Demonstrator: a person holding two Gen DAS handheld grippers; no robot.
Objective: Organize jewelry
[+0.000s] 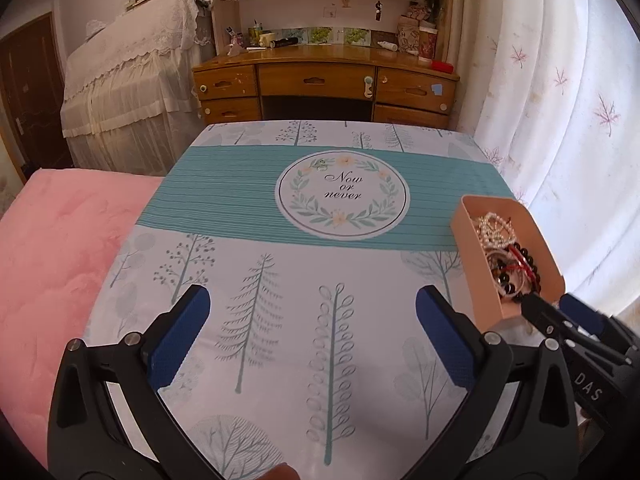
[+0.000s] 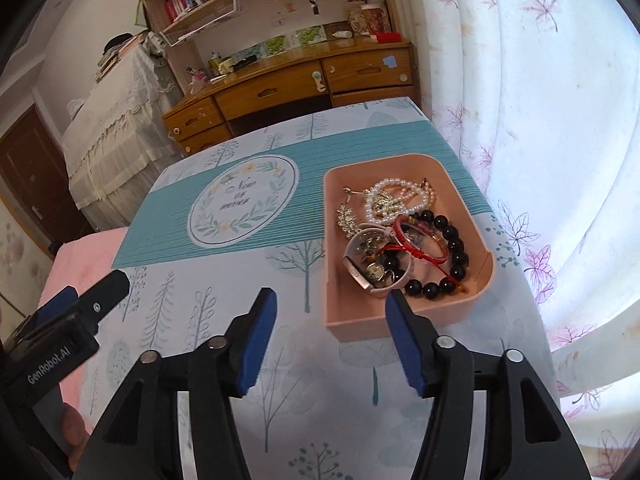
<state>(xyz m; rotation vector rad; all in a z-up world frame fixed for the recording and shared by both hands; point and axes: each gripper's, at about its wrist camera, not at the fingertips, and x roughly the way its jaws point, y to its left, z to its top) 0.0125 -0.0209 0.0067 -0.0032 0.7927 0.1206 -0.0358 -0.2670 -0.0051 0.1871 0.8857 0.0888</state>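
My left gripper (image 1: pixel 312 340) and right gripper (image 2: pixel 330 344) jaws gape empty; pink jewelry tray (image 2: pixel 404 322) just ahead of my right jaws.

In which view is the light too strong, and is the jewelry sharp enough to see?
Right wrist view: the curtain is blown out white by backlight, yet the pink tray and its jewelry look sharp. Left wrist view: same glare on the right, edges bend from fisheye, tray partly cut off by the right gripper.

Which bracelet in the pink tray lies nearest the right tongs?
The black round-bead bracelet, at the pink plastic tray's near end; the white pearl bracelet lies farther back.
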